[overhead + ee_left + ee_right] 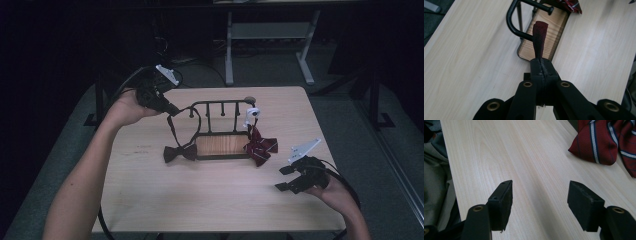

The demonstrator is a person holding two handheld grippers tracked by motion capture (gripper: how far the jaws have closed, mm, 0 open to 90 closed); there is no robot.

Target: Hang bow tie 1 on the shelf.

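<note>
Bow tie strap clamped in left gripper, bow hanging below, right gripper agape.

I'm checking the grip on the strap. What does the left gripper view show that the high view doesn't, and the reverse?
Left gripper view: the dark red strap pinched between shut jaws, its weave close up. High view: the dark bow tie hanging from that strap, the left gripper lifted, the right gripper open. Both: rack, striped bow, table.

Looks like a lab or office test room: grey carpet floor, light wood table, metal-framed desk behind, dim lighting.
</note>
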